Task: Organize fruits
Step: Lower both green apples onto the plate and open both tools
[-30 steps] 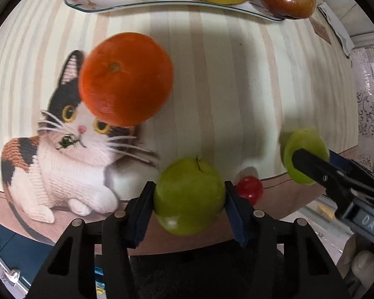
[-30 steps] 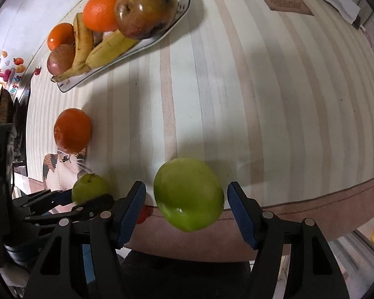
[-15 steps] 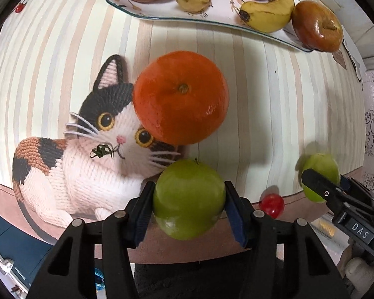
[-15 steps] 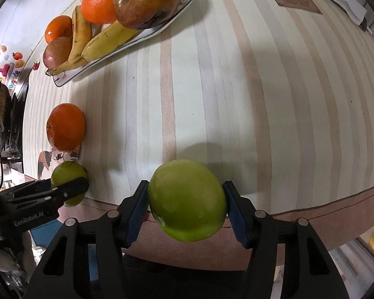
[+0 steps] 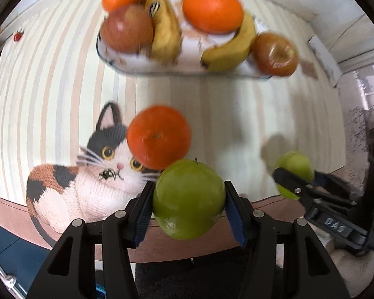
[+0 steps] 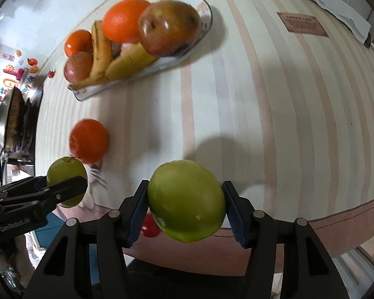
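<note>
Left gripper (image 5: 188, 200) and right gripper (image 6: 184, 201) each clamp a green apple (both clear of the desk (image 6: 274, 114)), probably bound for the plate (image 6: 207, 10).

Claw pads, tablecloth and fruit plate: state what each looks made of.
Claw pads: blue, apparently rubber or soft plastic; fine ribbing shows along the edge. Tablecloth: looks like smooth wipeable vinyl or coated fabric with printed stripes and a faint sheen, though blur leaves it open. Fruit plate: probably glazed ceramic; white, glossy, patterned rim.
</note>
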Available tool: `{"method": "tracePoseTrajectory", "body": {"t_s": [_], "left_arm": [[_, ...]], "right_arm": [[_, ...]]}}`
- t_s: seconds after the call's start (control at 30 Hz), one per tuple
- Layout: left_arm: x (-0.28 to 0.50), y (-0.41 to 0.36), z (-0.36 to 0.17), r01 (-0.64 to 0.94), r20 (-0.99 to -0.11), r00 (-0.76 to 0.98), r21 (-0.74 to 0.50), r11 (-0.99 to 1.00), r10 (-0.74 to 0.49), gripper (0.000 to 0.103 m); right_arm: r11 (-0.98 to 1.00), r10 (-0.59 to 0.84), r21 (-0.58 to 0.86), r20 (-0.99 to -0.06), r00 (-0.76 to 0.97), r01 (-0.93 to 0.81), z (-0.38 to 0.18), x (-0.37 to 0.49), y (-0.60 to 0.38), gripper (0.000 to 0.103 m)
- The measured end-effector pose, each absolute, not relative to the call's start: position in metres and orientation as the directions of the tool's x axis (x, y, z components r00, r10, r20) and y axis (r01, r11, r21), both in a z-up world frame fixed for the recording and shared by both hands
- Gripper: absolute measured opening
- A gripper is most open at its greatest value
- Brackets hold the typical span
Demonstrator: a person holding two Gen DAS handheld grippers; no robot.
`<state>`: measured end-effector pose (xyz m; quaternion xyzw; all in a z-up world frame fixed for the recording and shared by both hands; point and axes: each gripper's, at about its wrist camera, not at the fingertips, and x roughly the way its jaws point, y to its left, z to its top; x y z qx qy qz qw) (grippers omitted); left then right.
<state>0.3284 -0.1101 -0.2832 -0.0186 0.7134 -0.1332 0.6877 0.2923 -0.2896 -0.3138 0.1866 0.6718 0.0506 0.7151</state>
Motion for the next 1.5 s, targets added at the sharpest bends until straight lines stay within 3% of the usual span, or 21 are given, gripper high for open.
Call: {"method": "tracePoseTrajectory", "body": {"t_s": [0.3, 0.53, 0.87, 1.5], "left_arm": [[0.373, -0.109, -0.224, 0.147, -0.947, 0.030, -0.313, 0.938, -0.321, 0.051], [0.440, -0.118, -0.227, 0.172, -0.955, 0.062, -0.275, 0.946, -0.290, 0.051], [0.483, -0.137, -0.286, 0.206, -0.978, -0.016, -0.209, 0.956, -0.210, 0.051], [0.485, -0.149, -0.320, 0.179, -0.985, -0.101, -0.158, 0.971, -0.141, 0.051]], "right_arm": [[0.885, 0.388, 0.429, -0.894, 0.225, 0.180, -0.249, 0.323, -0.317, 0.060], [0.888, 0.352, 0.420, -0.882, 0.312, 0.186, -0.218, 0.389, -0.342, 0.060], [0.919, 0.286, 0.334, -0.930, 0.231, 0.208, -0.273, 0.480, -0.350, 0.060], [0.926, 0.294, 0.315, -0.947, 0.128, 0.207, -0.329, 0.508, -0.339, 0.062]]}}
